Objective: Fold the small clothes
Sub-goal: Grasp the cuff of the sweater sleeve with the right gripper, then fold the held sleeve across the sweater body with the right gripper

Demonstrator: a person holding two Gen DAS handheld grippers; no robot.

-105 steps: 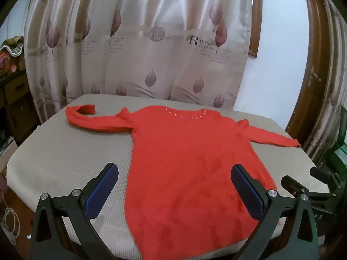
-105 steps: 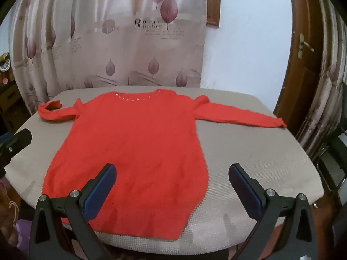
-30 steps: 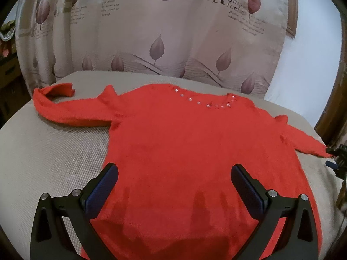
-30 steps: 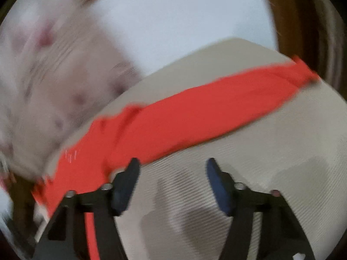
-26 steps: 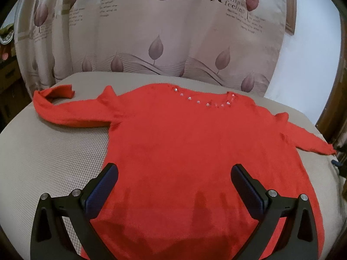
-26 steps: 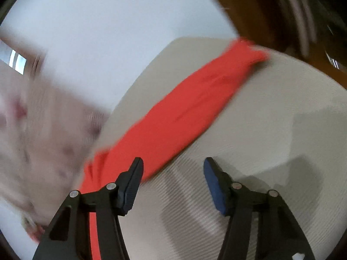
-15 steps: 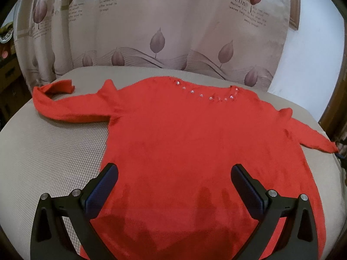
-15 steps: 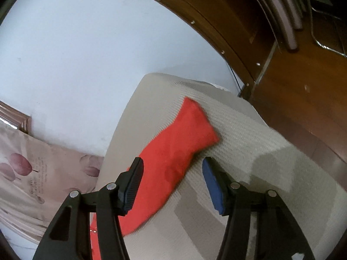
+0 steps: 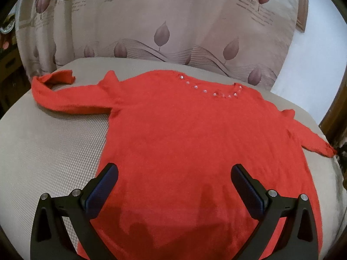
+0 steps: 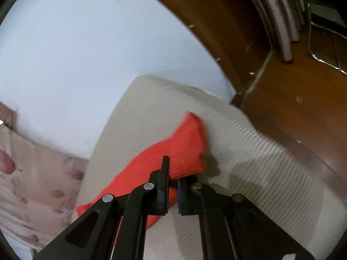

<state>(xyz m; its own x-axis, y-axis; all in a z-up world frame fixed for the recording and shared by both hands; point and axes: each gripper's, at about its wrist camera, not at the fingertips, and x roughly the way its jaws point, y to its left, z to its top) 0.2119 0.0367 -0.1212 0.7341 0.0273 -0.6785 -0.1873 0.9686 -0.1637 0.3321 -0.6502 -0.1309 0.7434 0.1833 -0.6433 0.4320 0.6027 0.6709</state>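
A red sweater (image 9: 195, 134) with beads at the neck lies flat, front up, on the beige padded table (image 9: 43, 143). Its left sleeve (image 9: 65, 95) stretches to the far left with the cuff turned back. My left gripper (image 9: 173, 179) hangs open over the sweater's lower body, touching nothing. In the right wrist view my right gripper (image 10: 172, 173) is at the table's far right corner. Its jaws are closing, and the pads press on the edge of the right sleeve's cuff (image 10: 184, 147), which still rests on the table (image 10: 249, 173).
A leaf-printed curtain (image 9: 173, 21) hangs behind the table, with a white wall (image 10: 86, 54) to its right. A brown wooden door frame (image 10: 216, 32) and wooden floor (image 10: 303, 119) lie just beyond the table's right corner. Bare tablecloth shows left of the sweater.
My right gripper swept right along the sleeve to its cuff and went from open to shut on it. The left gripper stayed open over the sweater's body.
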